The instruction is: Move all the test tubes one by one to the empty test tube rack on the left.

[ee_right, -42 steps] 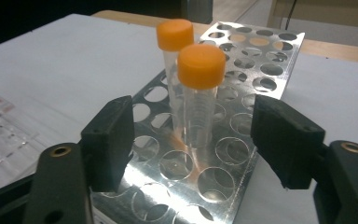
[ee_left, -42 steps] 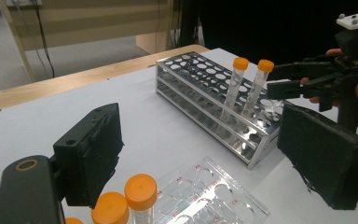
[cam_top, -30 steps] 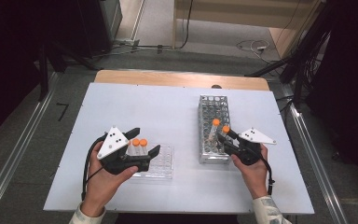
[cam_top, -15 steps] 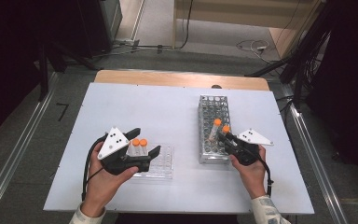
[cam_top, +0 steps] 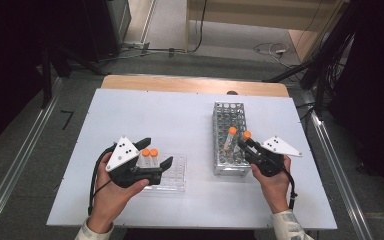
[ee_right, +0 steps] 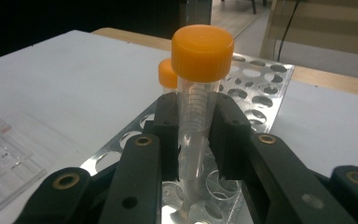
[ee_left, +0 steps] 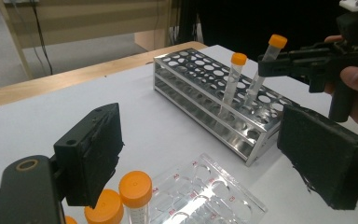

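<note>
We find the right gripper (ee_right: 193, 135) clamped on a tube (ee_right: 196, 100), seated in the rack (cam_top: 228, 137); left gripper (ee_left: 205, 154) open, idle.

Rack (cam_top: 229, 114) stands right of the plate (cam_top: 176, 179) (tubes (cam_top: 231, 140) inside).

A: The white table (cam_top: 180, 115) lay broad and flat, with a wooden strip (cam_top: 180, 82) running along its far edge.

B: And beyond that strip, loose cables (cam_top: 270, 49) sprawled over the grey floor (cam_top: 165, 30).

A: A metal rail (cam_top: 20, 165) flanked the table on the left, another rail (cam_top: 335, 165) on the right.

B: A dark cabinet (cam_top: 105, 25) stood far back on the left, and light wooden furniture (cam_top: 260, 15) stood opposite it.
</note>
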Demonstrator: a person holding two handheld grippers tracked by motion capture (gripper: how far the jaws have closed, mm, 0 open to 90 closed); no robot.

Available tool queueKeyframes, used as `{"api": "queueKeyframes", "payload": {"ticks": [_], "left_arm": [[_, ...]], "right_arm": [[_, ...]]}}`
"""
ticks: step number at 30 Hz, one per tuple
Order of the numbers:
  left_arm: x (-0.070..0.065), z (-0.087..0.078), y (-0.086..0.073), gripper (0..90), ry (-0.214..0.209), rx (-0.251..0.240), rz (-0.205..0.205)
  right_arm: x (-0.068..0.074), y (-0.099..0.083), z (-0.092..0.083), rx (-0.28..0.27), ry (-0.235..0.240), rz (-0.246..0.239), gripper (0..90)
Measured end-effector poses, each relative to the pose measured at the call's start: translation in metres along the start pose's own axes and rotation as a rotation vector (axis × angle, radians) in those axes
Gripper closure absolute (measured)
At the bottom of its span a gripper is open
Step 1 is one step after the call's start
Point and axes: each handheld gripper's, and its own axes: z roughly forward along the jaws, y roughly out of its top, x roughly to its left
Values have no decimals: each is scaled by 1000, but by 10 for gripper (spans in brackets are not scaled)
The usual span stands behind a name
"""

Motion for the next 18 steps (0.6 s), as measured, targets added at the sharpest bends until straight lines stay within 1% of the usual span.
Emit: {"api": "queueKeyframes", "payload": {"ticks": [5,10,13,18], "left_arm": [[-1,-1,1,141,-4,-5,1],[-3,-1,1,140,-16,-8,0],[-5,-1,1,140,-18,-10,3],[-8,-2,2,134,-29,-17,5]], "right_arm": [[2,10,-11,-36,-6,3,715],[6,20,-24,-75,7,-9,715],[13,24,-31,-74,24,-20,715],[31,23,-37,-64,73,-64,715]]}}
